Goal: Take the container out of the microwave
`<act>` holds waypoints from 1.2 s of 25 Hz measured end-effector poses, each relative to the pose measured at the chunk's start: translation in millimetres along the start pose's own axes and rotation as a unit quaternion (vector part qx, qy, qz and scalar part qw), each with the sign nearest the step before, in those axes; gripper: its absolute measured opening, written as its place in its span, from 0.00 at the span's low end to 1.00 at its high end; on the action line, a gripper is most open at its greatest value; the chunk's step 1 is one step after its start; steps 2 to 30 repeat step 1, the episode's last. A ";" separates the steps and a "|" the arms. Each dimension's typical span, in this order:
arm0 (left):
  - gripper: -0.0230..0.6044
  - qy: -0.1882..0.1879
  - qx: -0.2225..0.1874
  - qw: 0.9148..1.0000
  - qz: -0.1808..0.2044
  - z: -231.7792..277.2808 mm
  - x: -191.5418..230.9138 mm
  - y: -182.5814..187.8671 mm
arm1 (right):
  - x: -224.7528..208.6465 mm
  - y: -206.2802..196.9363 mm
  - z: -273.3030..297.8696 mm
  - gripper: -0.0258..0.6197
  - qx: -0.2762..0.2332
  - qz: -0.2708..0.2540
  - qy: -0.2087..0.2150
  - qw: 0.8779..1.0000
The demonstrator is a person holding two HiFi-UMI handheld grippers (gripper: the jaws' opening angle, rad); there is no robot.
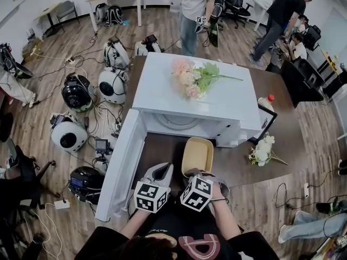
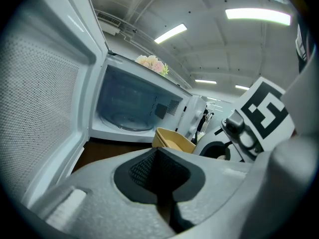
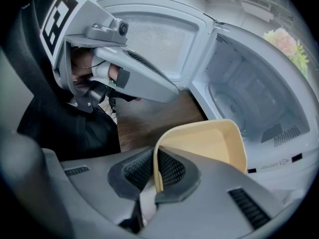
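container outside microwave, right gripper on its rim

microwave (image 1: 190, 99) stands open ahead of both sets of fingers, its door (image 1: 122, 161) swung out to the left of the left gripper (image 2: 158, 176). tan container (image 1: 197, 156) is outside the cavity, over the table (image 1: 282, 96) just in front of the oven; can't tell if it rests or hangs. right gripper (image 3: 155, 176) tips steeply down, jaws clamped on the container's near rim, wall btwn the pads. left gripper sits just beside it, nearer level, aimed at the cavity, jaws together w/ nothing btwn them.
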State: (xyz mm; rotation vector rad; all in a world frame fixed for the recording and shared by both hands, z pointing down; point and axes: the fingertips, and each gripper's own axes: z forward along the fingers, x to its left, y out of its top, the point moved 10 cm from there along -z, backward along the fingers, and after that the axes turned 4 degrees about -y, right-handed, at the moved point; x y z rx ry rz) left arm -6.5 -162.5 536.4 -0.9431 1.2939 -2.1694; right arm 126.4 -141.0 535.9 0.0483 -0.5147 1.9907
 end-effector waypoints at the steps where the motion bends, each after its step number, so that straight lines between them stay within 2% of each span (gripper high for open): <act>1: 0.05 0.000 0.000 1.000 0.000 0.0 -0.3 -0.5 | 0.7 -0.3 0.5 0.07 0.000 -0.001 0.000 1.000; 30: 0.05 0.000 0.000 1.000 0.000 0.0 -0.3 -0.5 | 0.7 -0.3 0.5 0.07 0.000 -0.001 0.000 1.000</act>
